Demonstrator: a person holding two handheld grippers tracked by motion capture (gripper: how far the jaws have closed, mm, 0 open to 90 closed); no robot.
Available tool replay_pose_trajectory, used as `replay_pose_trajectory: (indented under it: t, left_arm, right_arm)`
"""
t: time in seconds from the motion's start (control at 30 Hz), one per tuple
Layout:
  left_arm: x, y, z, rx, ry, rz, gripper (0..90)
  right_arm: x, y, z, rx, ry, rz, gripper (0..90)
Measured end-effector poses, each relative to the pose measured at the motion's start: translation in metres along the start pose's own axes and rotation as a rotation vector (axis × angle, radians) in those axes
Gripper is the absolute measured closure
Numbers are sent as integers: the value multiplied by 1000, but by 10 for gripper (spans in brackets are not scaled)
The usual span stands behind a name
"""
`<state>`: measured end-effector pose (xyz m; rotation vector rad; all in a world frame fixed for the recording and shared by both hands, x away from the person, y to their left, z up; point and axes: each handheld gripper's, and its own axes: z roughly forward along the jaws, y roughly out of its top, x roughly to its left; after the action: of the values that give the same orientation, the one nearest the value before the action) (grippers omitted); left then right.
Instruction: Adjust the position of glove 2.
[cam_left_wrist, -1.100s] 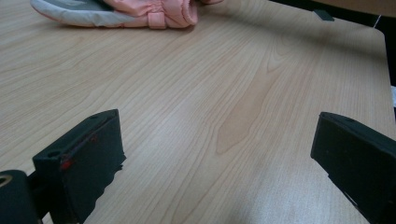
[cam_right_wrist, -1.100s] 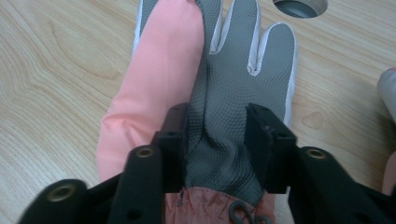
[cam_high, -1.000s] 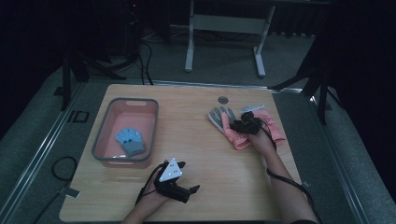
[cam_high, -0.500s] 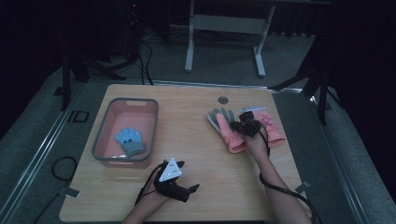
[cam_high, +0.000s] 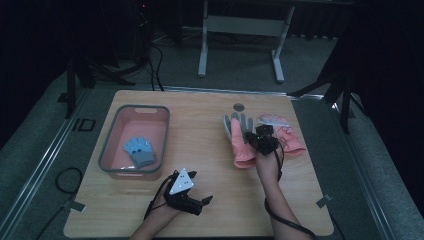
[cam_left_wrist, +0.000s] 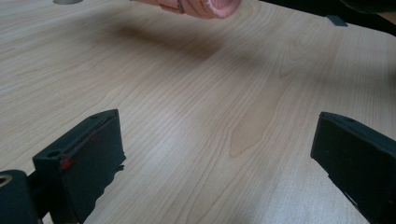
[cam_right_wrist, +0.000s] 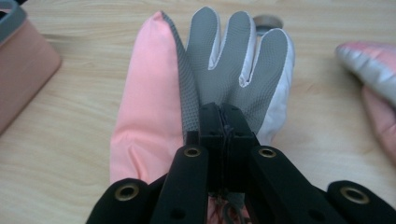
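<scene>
A pink glove with a grey palm (cam_right_wrist: 224, 60) hangs from my right gripper (cam_right_wrist: 223, 116), whose jaws are shut on the fabric near the palm's base. From above, the same pink glove (cam_high: 242, 142) is to the right of the table's middle with the right gripper (cam_high: 260, 137) on it, and its cuff is off the wood. Its partner, a second pink glove (cam_high: 286, 134), lies flat just to the right. My left gripper (cam_high: 202, 201) rests near the front edge. In its own view the left gripper (cam_left_wrist: 219, 163) stands open over bare wood.
A pink bin with a grey rim (cam_high: 134, 107) sits at the left of the table, and a blue glove (cam_high: 141, 151) lies inside it. A small round grey disc (cam_high: 239, 106) is set in the tabletop behind the gloves. A desk frame stands on the floor beyond the table.
The right gripper has shut on the grey-palmed glove and raised it, shifting slightly left and toward the person. The left gripper has stayed where it was.
</scene>
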<state>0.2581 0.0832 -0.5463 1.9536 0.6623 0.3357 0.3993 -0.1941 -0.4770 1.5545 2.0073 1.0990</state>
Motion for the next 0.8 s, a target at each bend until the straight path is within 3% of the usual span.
replay_pose_trajectory:
  t: [0.2,0.4,0.8]
  left_arm:
    - [-1,0,1,2,5,18,27]
    - [-2,0,3,7,2,24,27]
    - [-3,-1,4,10,0,25,27]
  right_arm:
    - [24,-17,-5,-11,-20,35,884]
    - [32,-32,0,-9,-27,89,884]
    - [43,-45,18,-1,-69,100,882]
